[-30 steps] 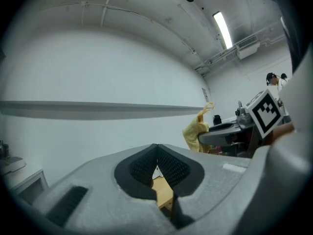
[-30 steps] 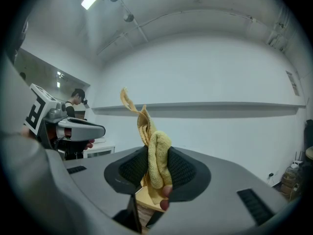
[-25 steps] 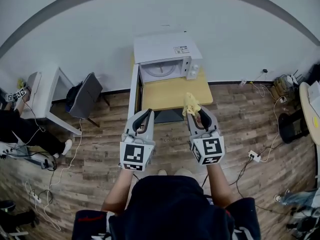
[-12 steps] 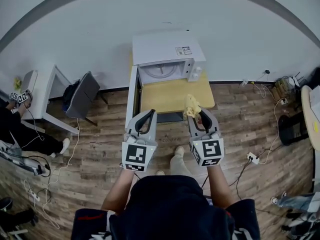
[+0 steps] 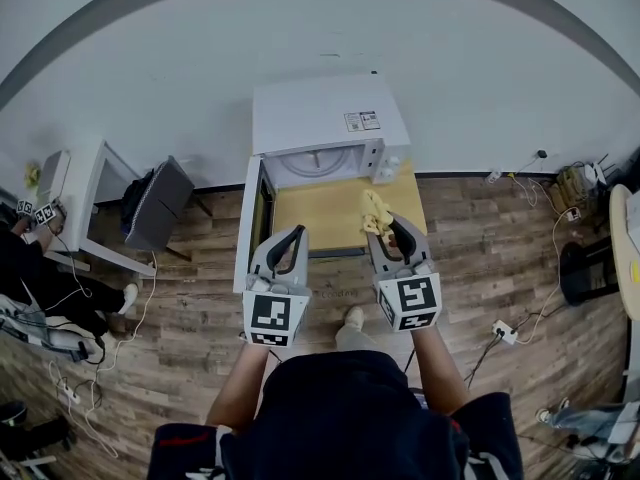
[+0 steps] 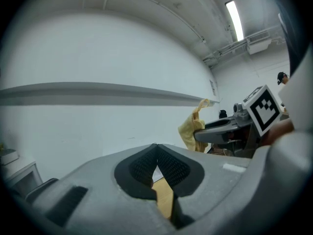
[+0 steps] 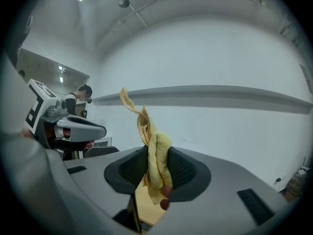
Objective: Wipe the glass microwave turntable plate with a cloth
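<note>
A white microwave stands at the back of a small wooden table, its door swung open to the left. Inside its cavity lies the glass turntable plate. My right gripper is shut on a yellow cloth over the table's right part; in the right gripper view the cloth is bunched between the pads. My left gripper is shut with nothing in it, level with the table's front edge beside the open door. The left gripper view shows its pads touching at the tip.
A white desk and a dark chair stand at the left. Cables and power strips lie on the wooden floor at the right and left. A seated person is at the far left. A white wall is behind the microwave.
Both grippers and I have come closer to the table and microwave; the cloth now hangs over the tabletop. Neither gripper's jaws changed.
</note>
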Action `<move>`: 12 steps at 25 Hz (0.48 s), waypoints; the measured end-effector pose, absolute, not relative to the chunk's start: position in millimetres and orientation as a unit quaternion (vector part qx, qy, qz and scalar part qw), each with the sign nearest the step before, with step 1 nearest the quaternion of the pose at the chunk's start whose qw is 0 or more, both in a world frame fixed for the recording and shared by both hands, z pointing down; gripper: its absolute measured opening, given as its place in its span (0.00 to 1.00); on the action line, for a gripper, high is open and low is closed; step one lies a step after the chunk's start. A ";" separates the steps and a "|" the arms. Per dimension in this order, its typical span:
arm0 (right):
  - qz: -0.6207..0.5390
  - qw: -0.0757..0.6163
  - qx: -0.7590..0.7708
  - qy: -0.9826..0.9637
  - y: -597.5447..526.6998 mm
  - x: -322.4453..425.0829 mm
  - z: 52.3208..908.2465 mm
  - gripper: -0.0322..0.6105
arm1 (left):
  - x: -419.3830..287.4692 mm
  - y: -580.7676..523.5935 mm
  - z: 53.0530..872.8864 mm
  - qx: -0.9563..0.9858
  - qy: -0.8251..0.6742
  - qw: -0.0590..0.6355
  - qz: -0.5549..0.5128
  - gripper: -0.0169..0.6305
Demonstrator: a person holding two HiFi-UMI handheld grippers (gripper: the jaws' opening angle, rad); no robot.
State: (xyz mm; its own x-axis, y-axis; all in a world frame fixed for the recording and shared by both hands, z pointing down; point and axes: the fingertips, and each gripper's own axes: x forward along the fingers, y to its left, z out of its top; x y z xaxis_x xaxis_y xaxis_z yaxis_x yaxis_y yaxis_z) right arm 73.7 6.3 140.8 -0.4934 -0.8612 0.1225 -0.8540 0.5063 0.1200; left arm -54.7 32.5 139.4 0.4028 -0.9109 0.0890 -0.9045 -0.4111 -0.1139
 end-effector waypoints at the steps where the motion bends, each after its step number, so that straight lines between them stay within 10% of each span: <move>1: -0.020 0.085 0.493 -0.866 -2.5 75.4 142.3 0.24 | -53.6 24.2 141.6 -0.834 0.546 0.021 -0.071 0.05; 12: -0.010 0.100 0.455 -0.885 -84.9 94.4 155.9 0.24 | -37.2 -54.2 153.8 -0.807 0.584 0.000 -0.089 0.05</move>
State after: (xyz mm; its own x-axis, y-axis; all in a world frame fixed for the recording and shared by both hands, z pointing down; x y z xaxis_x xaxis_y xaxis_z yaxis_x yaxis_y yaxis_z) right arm 94.4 -84.9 155.9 -0.5669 -0.8067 0.1671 -0.8026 0.5865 0.1086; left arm -37.2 -54.2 153.8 0.3025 -0.9422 0.1441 -0.9421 -0.3185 -0.1047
